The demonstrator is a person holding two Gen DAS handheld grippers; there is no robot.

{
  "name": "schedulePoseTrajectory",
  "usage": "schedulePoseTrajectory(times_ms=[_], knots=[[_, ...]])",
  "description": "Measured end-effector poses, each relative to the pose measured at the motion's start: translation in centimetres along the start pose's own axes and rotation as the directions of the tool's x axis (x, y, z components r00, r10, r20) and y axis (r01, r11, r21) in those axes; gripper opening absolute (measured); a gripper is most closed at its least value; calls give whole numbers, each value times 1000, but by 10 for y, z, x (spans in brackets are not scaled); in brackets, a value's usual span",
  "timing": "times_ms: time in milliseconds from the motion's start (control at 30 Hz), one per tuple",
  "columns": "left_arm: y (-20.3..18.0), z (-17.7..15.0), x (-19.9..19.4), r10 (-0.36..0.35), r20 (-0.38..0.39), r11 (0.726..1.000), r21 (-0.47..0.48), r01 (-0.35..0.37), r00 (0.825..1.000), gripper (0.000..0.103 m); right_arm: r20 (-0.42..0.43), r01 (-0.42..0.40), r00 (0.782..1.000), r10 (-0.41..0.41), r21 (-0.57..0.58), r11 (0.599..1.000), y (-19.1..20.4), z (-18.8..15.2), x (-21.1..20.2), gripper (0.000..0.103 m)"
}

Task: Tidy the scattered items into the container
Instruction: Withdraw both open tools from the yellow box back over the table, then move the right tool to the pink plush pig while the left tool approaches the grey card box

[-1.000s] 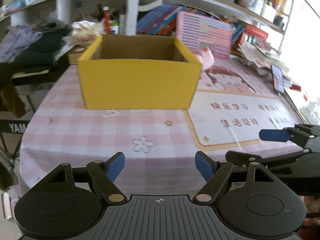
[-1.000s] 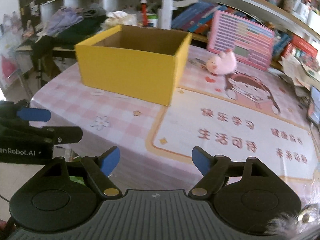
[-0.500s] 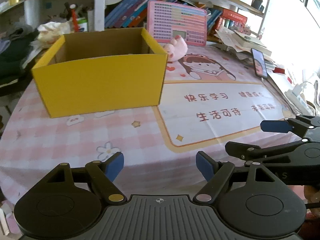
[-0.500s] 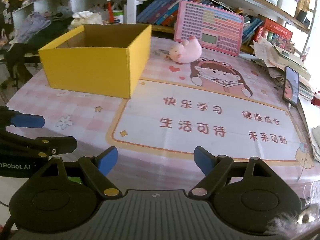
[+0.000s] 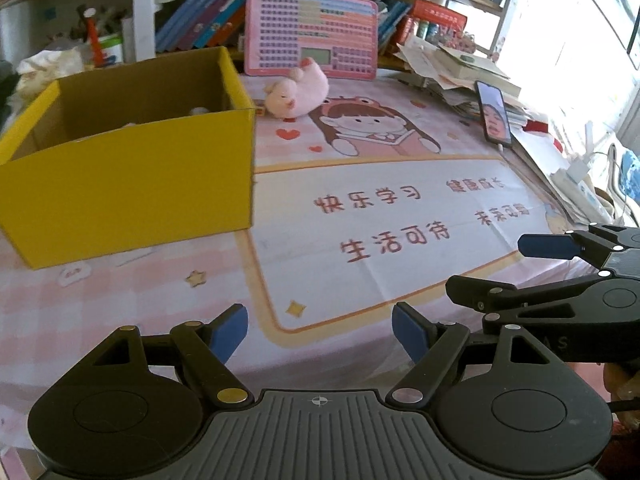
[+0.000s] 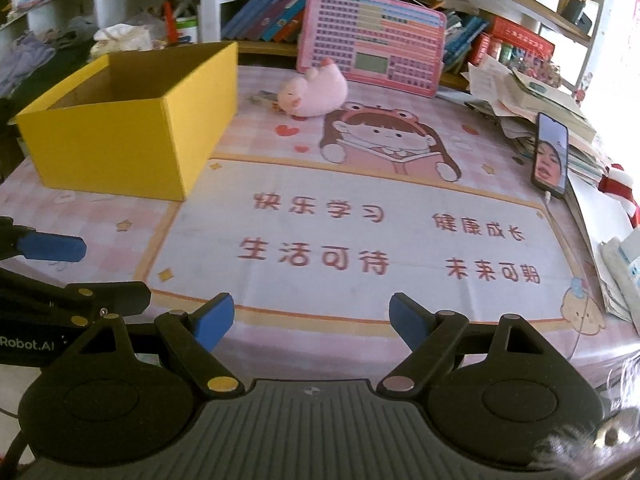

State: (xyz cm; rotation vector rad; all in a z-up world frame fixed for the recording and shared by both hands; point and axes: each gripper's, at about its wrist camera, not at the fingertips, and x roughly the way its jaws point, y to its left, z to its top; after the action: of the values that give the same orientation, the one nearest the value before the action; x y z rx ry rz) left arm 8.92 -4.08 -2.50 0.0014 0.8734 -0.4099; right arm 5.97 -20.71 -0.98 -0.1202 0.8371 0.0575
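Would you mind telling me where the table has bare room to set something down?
The mat's text panel, between the yellow box and phone, is bare. The paper stack crowds the right edge; the pink plush occupies the back.

The left gripper is a black plastic body with a ribbed grey top plate bearing a small crosshair mark; two round black discs flank it; angular black link arms carry silver and brass-coloured rivets; the fingertips wear blue pads. The right gripper matches it: ribbed grey plate, black discs, riveted linkages, blue pads; seen from the right wrist, the left unit's side shows white lettering ending "Robot.AI"; a thin dark cable runs at the lower left edge.
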Motion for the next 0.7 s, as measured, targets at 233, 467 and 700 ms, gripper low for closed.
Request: schedulePoseTrajectory(times_ms=[233,467,700], knots=[[-25,22,29,-14,-10,1000,14,14,1000,81,-9,6,1000,-6,19,1000,-41,12,20,84],[-49,55,62,10,3,1000,4,-10,1000,82,7,-18,1000,18,2,1000,-83,44,50,84],[-61,88,88,64,33,998,-23,-63,997,82,30,-81,996,82,-20,996,-117,79,84,85]])
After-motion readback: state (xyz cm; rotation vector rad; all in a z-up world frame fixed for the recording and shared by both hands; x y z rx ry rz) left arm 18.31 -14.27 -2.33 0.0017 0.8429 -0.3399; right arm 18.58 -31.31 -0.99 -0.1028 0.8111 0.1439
